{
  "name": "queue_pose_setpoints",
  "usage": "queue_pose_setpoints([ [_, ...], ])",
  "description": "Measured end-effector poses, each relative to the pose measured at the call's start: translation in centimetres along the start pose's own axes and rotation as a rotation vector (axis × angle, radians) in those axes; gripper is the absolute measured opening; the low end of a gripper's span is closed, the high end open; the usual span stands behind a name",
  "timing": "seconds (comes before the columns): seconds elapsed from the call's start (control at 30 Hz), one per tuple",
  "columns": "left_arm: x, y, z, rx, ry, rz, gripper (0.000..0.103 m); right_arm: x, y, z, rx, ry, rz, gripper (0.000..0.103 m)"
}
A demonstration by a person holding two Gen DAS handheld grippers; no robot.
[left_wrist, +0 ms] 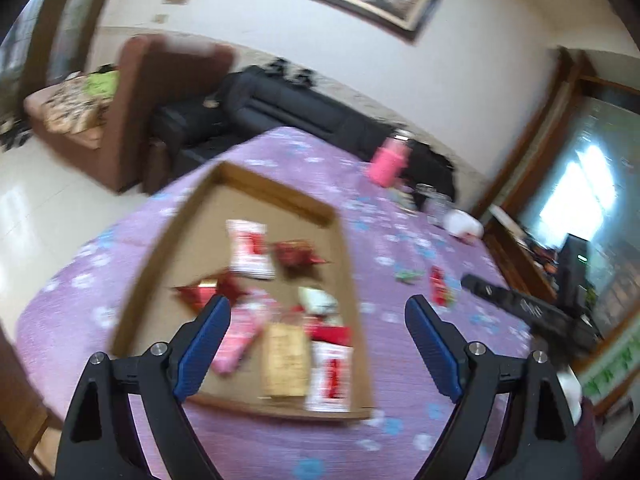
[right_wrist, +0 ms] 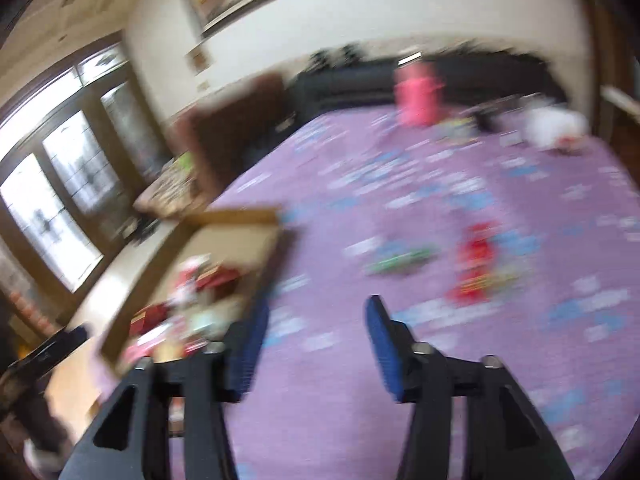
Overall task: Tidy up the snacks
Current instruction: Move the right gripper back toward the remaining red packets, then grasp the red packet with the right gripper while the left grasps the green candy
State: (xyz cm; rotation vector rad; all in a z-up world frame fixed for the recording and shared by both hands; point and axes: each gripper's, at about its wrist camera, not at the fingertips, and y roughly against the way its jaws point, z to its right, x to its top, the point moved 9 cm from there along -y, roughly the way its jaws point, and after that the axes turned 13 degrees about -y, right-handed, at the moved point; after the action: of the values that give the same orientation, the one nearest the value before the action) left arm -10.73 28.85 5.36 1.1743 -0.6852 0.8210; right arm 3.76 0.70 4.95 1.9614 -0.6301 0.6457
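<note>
The cardboard tray (left_wrist: 340,216) lies on the table, which wears a purple flowered cloth (left_wrist: 400,360); inside the tray sit the gathered snacks: a white-and-red packet (left_wrist: 250,250) toward its far half, a dark red wrapper (left_wrist: 298,254) just beside that packet, a shiny red wrapper (left_wrist: 210,290) near the tray's left wall, a pink packet (left_wrist: 236,340), a tan packet (left_wrist: 286,364) and another white-and-red packet (left_wrist: 330,376) at the tray's near edge; both views are blurred, so finer detail cannot be told. The left gripper (left_wrist: 318,306) hangs above the tray's near end, its blue-padded fingers (left_wrist: 206,344) spread wide and gripping nothing. To the right of the tray, out on the cloth, lie a red snack packet (right_wrist: 478,264) and a green wrapper (right_wrist: 402,260), apart from each other. The right gripper (right_wrist: 318,300) is above the cloth just right of the tray's right wall, fingers parted and bare, the red packet ahead of them. Beyond the tray, near the table's far edge, stands a pink bottle (left_wrist: 386,162); a white object (right_wrist: 554,124) lies farther right.
</note>
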Motion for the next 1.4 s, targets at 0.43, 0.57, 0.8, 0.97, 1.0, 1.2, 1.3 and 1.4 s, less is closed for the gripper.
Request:
queue_pose_setpoints([
  [0.43,0.5,-6.3,9.5,-0.141,-0.128,-0.140,0.089,2.0,-3.0,9.3,-0.019,-0.174,-0.100,0.067],
  [0.57,1.3,-8.7,11.0,-0.109,-0.206,-0.179,0.089,1.8,-5.5,8.4,-0.004,-0.151,-0.117,0.067],
  [0.8,2.8,-14.2,14.9,-0.080,-0.425,-0.218,0.089,2.2,-10.2,7.3,-0.142,0.015,-0.141,0.066],
  [0.97,2.4,-19.0,17.8,-0.068,-0.624,-0.292,0.089,1.1,-11.6,7.7,-0.150,0.038,-0.204,0.020],
  [1.0,2.3,-19.6,18.1,-0.070,-0.649,-0.307,0.089,1.1,-11.5,8.0,-0.135,0.030,-0.200,0.020],
  [1.2,1.0,-25.1,19.2,-0.075,-0.741,-0.405,0.089,1.2,-10.1,10.2,-0.044,-0.091,-0.208,0.020],
  [1.3,0.5,-27.2,19.2,-0.071,-0.770,-0.438,0.089,2.0,-9.3,10.8,0.004,-0.144,-0.198,0.020],
  [1.4,0.1,-28.7,19.4,-0.083,-0.781,-0.457,0.087,2.4,-8.5,10.7,0.052,-0.178,-0.189,0.020],
])
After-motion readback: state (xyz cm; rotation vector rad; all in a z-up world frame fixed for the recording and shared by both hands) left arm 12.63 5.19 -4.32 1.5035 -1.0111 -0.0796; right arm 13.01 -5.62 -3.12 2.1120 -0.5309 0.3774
